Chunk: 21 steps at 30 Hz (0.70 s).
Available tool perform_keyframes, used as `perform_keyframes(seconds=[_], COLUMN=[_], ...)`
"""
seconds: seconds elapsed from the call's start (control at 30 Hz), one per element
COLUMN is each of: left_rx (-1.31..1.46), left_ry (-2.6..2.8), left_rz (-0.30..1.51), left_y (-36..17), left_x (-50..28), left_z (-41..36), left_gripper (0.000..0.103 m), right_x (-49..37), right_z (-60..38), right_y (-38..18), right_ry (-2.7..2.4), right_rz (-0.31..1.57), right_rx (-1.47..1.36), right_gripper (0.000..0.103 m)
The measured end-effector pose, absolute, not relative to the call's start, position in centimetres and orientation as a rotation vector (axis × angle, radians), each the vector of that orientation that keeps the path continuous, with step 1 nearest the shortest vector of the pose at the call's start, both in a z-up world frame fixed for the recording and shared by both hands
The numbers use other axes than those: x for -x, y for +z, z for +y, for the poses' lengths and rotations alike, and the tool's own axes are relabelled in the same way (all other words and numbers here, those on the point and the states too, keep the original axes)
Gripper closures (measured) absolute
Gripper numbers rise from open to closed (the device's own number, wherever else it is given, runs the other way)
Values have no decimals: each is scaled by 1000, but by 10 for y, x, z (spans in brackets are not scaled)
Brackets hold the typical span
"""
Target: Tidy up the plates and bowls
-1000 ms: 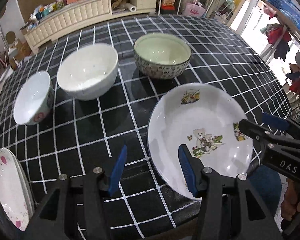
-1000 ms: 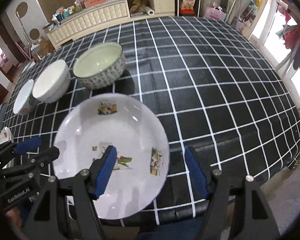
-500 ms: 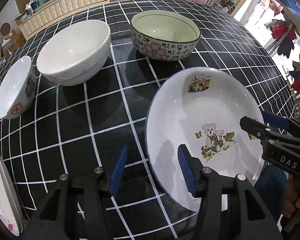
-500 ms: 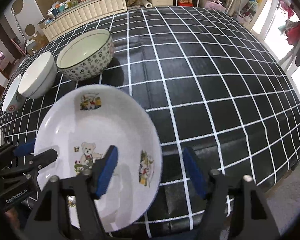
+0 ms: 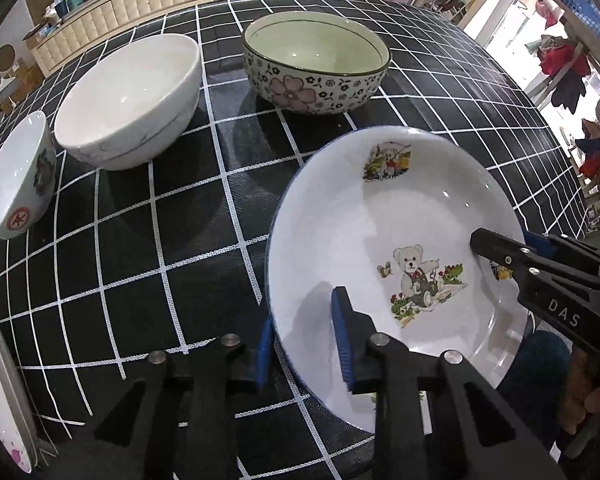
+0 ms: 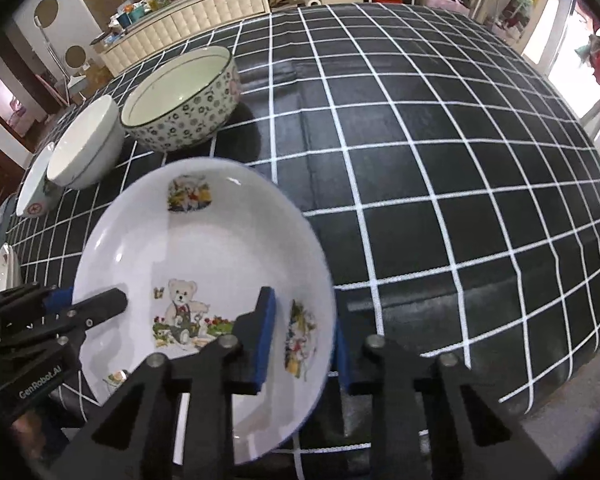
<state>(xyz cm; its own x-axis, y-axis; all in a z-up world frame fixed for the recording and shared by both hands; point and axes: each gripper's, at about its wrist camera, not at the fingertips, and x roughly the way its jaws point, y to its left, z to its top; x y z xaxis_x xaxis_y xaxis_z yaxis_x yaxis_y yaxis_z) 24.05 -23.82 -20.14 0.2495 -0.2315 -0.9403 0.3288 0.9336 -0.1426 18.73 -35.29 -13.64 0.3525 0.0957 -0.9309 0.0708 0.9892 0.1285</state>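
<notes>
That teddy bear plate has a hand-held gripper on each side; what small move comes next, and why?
Probably a short, level lift. The left hand-held gripper and right hand-held gripper have just closed across opposite rims of the teddy bear plate, which looks still down on the checked tablecloth.

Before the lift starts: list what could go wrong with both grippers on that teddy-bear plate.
The left gripper and right gripper, jaws just closing, each pinch only the teddy-bear plate rim; uneven lifting might tilt it loose. The floral bowl stands just beyond it; a forward swing may clip it.
</notes>
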Motion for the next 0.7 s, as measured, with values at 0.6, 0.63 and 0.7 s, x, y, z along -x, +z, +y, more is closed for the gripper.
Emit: perform_keyframes(seconds=[0.6,0.63,0.7], left_rx=[-111,-109,-103], left_ry=[-354,-350,-339], left_rz=[1207,1202,1193], left_y=[-177,-174,-168], left_x=[-233,-231,-228], left_z=[-220,-216,-206], left_gripper=[79,79,79], right_x=[-181,-180,-178], right_z=[-328,-324,-315], right_y=[-111,-109,-104], right_ry=[26,32,49], right_rz=[1151,1149,1142], right_rx=[-147,-147,-142], right_gripper=[72,72,72])
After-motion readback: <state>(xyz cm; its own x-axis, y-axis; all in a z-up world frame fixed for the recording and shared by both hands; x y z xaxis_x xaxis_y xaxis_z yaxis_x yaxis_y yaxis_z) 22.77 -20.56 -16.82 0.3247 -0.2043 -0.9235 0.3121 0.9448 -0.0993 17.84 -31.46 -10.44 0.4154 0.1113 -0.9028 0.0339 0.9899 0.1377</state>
